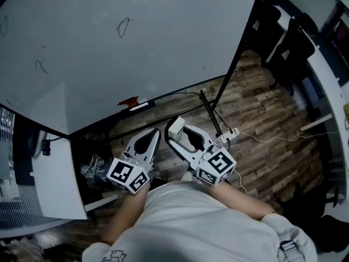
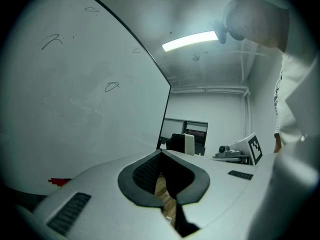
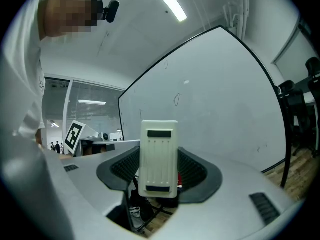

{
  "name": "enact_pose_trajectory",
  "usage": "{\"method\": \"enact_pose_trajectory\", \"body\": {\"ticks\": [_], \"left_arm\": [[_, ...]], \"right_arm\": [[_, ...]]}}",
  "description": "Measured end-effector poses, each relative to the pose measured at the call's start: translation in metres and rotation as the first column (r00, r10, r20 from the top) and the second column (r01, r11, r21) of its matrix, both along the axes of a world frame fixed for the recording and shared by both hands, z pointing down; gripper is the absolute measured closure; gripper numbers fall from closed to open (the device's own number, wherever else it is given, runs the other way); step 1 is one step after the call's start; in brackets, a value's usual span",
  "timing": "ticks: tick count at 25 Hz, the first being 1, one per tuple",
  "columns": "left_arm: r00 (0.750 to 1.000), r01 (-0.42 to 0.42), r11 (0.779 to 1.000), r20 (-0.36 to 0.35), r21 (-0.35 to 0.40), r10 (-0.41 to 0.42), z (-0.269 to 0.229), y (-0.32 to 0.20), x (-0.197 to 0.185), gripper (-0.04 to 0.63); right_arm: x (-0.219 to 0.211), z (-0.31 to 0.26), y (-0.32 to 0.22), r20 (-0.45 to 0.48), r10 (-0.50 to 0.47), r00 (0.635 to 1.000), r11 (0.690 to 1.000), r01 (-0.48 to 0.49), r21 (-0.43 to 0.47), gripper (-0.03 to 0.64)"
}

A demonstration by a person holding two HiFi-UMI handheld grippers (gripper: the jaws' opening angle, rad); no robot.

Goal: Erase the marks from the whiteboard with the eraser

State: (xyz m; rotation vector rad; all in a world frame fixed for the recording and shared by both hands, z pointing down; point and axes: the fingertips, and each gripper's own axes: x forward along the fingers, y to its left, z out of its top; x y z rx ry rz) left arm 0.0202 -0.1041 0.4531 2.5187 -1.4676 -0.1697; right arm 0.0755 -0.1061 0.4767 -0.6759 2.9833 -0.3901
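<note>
The whiteboard (image 1: 163, 48) fills the upper part of the head view and carries a black loop mark (image 1: 124, 26), a small scribble (image 1: 41, 65) and a stroke at its left edge (image 1: 4, 25). My right gripper (image 1: 173, 129) is held low in front of it, shut on a cream-white eraser (image 3: 159, 159) that stands upright between the jaws, well short of the board. Beside it, my left gripper (image 1: 154, 135) is shut with nothing in it, its jaws meeting at the tip (image 2: 161, 156). The same loop mark (image 2: 111, 86) (image 3: 177, 99) shows in both gripper views.
A red object (image 1: 128, 101) lies on the board's tray. A black stand leg (image 1: 210, 111) and a white power strip (image 1: 229, 135) with cables sit on the wooden floor. Dark chairs (image 1: 289, 53) stand at the right, a white cabinet (image 1: 57, 179) at the left.
</note>
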Motion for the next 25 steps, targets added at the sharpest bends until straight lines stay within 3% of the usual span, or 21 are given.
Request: {"method": "enact_pose_trajectory", "body": {"ticks": [25], "left_arm": [[1.0, -0.011, 0.999, -0.024, 0.038, 0.012, -0.02, -0.052, -0.047, 0.589]], "right_arm": [[-0.03, -0.014, -0.046, -0.005, 0.054, 0.999, 0.998, -0.054, 0.045, 0.377]]}}
